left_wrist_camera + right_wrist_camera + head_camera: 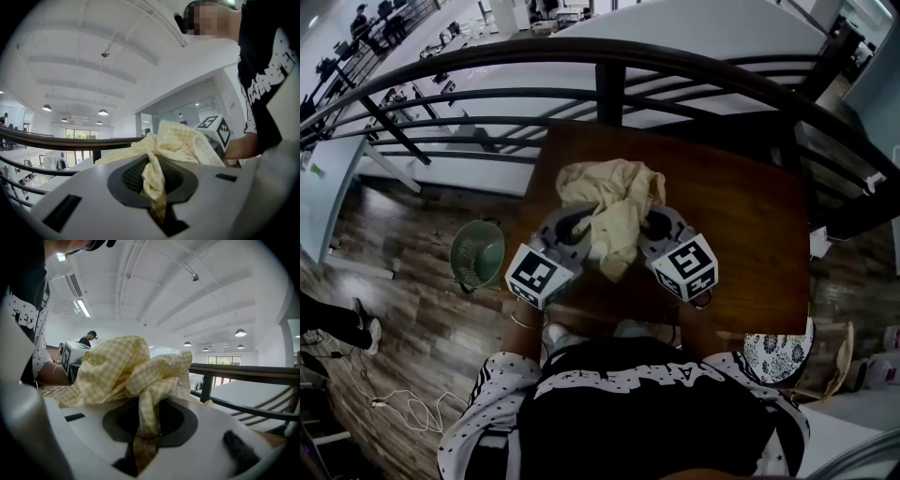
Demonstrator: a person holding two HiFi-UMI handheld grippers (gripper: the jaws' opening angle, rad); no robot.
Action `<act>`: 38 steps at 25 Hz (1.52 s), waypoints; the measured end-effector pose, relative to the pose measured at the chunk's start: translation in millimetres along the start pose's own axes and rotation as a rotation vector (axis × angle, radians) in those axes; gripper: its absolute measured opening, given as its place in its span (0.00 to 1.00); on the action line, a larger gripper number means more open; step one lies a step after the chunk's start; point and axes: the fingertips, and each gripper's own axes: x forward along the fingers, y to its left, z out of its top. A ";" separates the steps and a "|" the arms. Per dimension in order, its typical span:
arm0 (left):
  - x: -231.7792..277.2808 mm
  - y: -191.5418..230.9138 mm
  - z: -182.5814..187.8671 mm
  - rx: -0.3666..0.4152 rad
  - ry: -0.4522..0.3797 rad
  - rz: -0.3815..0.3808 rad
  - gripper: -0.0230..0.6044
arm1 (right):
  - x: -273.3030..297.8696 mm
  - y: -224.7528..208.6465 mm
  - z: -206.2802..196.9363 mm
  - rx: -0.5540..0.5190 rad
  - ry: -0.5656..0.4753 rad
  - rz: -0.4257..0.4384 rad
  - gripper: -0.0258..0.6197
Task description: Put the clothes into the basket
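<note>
- While both grippers pinch it, the yellow checked garment (609,211) sits bunched between them over the near half of the brown table (741,225), outside the basket. Whether its hanging end touches the tabletop cannot be told.
- On the left gripper (584,225), the jaws are drawn together on a twisted fold of the cloth. The left gripper view shows that fold running down between them.
- On the right gripper (649,228), the jaws are likewise clamped on another fold. The rest of the garment bulges above them in the right gripper view.
- By the table's left edge, the green basket (477,253) stands on the floor. The head view looks straight into its ribbed inside, and the garment is off to its right, above the table.
- Left of the table runs a dark wood-plank floor (403,281), where a white cable (403,408) lies in loops beyond the near left corner.
- Along the table's far edge stands a dark metal railing (609,84), with a pale open hall below and beyond it.
- At the table's near right corner sits a round black-and-white patterned thing (778,354); what it is cannot be told.
- At the table's near edge stands the person, in a black top (619,394) with white lettering.
- Over the table spans a white beamed ceiling with round hanging lamps (103,112).
</note>
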 end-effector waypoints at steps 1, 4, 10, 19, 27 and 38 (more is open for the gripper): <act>-6.5 2.5 0.3 0.003 0.001 0.007 0.11 | 3.8 5.6 2.1 -0.001 -0.002 0.006 0.17; -24.9 12.4 1.7 0.008 0.000 0.029 0.11 | 16.7 20.3 10.1 -0.014 -0.003 0.026 0.17; -62.5 39.3 4.7 0.007 -0.008 0.073 0.11 | 49.3 48.8 28.2 -0.033 -0.008 0.063 0.17; -142.5 77.4 -2.8 0.025 -0.022 0.159 0.11 | 105.5 115.4 47.5 -0.068 -0.016 0.130 0.17; -206.4 118.1 -10.6 0.013 -0.040 0.222 0.11 | 157.9 165.5 69.0 -0.097 -0.031 0.186 0.17; -262.7 158.3 -6.4 0.011 -0.061 0.303 0.11 | 207.0 207.7 97.2 -0.123 -0.064 0.264 0.17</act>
